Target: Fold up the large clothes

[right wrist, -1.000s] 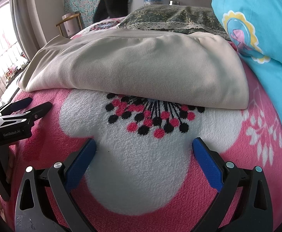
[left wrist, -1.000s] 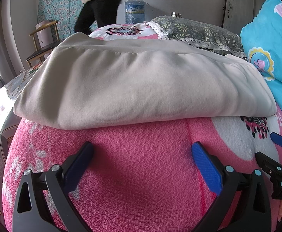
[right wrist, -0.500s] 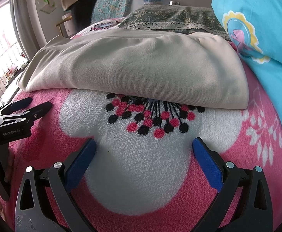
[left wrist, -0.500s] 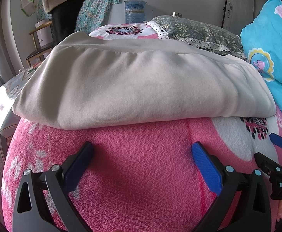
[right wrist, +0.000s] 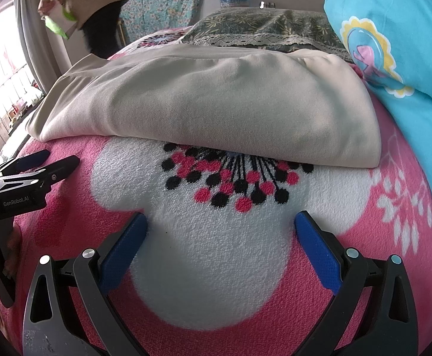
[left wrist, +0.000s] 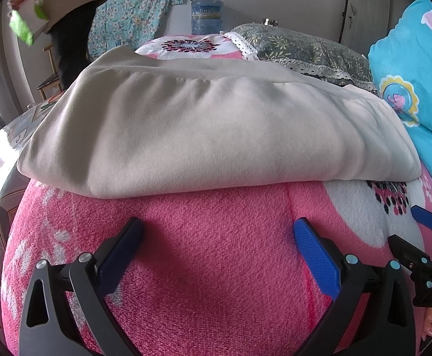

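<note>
So the beige garment [left wrist: 216,136] sits folded in a thick stack on the pink flowered blanket [left wrist: 216,267] covering the bed, next to a blue pillow [right wrist: 393,44]. Both tools hover just short of its near edge: left tool [left wrist: 218,246] spread wide, right tool [right wrist: 220,240] spread wide too, nothing pinched.

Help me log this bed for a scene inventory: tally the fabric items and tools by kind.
Folded beige garment: 1
Pink floral blanket: 1
Grey-green lace-trimmed pillow: 1
Blue cartoon-print pillow: 1
Tongs: 2, left tongs and right tongs, both open and holding nothing
Total: 6
</note>
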The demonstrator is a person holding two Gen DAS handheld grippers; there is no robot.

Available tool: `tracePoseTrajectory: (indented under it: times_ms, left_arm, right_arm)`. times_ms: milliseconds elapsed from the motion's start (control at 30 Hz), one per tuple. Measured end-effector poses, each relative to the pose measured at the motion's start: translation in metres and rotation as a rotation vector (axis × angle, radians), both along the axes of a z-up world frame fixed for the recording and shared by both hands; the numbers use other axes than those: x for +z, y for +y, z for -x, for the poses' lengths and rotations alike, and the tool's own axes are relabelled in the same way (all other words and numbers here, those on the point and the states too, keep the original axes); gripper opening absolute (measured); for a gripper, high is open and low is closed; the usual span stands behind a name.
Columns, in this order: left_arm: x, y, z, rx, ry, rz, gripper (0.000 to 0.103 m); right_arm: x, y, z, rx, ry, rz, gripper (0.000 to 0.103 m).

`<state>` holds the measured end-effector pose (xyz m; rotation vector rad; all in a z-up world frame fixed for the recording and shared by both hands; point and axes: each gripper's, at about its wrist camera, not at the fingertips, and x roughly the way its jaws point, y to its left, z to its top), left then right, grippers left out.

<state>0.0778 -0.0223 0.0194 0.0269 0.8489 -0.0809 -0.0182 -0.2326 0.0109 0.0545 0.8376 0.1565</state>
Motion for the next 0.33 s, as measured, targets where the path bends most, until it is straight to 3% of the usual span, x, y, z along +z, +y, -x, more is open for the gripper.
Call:
tracePoseTrajectory:
  times_ms: [333]
  left_arm:
    - [0.0001,-0.0012,0.0009,0.001,0.001,-0.005,0.099]
  right_arm:
    - [0.0001,-0.0001,-0.0002,0.0,0.0,0.001,0.097]
